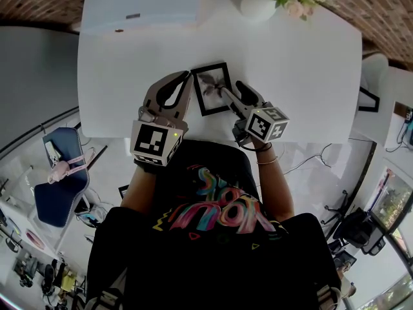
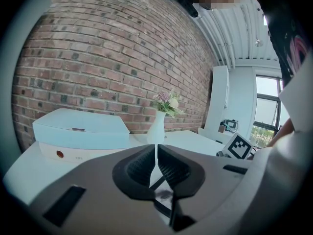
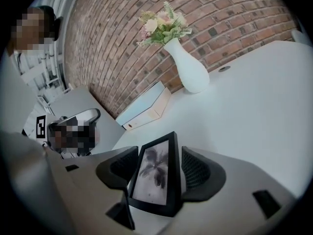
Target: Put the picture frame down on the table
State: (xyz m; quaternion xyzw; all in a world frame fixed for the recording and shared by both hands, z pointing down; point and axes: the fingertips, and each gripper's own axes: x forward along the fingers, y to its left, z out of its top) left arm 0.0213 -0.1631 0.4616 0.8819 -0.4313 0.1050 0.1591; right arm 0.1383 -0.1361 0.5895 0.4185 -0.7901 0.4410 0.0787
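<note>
Fingers (image 3: pixel 198 173) of right gripper (image 3: pixel 158 155): closed on picture frame (image 3: pixel 156 180), one pad against each side edge.
Frame tilted, face up, at near middle of white worktop (image 1: pixel 303 63); contact with the surface not determinable. Left gripper (image 2: pixel 156 151): fingers pressed almost together, apparently empty, tip beside frame's far-left corner. Advised handling: lower slowly until the back lies flat; open right fingers only once the frame rests.

Dressed in a black short-sleeved T-shirt (image 1: pixel 213 250) printed with looping pink, yellow and teal lettering, with thin bangles (image 1: pixel 266 161) at the right wrist. Fitted with a grey plastic left gripper (image 1: pixel 188 77) and right gripper (image 1: pixel 227 90), each with black ribbed pads (image 3: pixel 195 173) and a white cube (image 1: pixel 153 142) of black square markers.
</note>
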